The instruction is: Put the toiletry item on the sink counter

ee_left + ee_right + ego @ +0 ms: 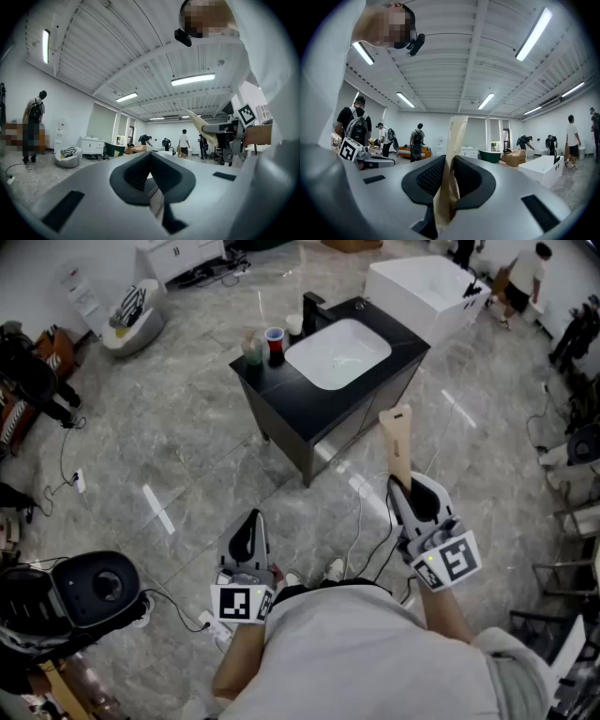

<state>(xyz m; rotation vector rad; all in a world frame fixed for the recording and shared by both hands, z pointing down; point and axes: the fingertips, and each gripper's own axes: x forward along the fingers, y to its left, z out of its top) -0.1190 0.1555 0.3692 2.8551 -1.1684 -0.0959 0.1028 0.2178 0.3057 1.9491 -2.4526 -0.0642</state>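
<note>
A person stands on a grey marble floor (187, 456) and holds a hand-held gripper in each hand, seen from above in the head view. Both point level, toward a black vanity ahead.

The right hand-held gripper (403, 487) is clenched on the toiletry item (397, 442), a flat beige tube. In the right gripper view, the two ribbed pads of the right hand-held gripper (450, 164) press on the tube's lower part. The rest of the toiletry item (457, 136) stands up past the jaw tips, tilted a little to the right. The tube hangs in the air over the floor, well apart from the vanity, with its far end pointing toward the vanity's near right corner.

The left hand-held gripper (248, 524) is lower in the head view, close to the person's body. In the left gripper view, the left hand-held gripper (151, 157) has its jaws pressed together with nothing between them.

The vanity's dark tabletop (281, 382) holds a white basin (337, 352) with a black faucet (312, 307) behind it. A red and blue cup (274, 337) and a pale green bottle (251, 351) stand just beside each other at the basin's left. A white bathtub (422, 282) sits beyond the vanity.
</note>
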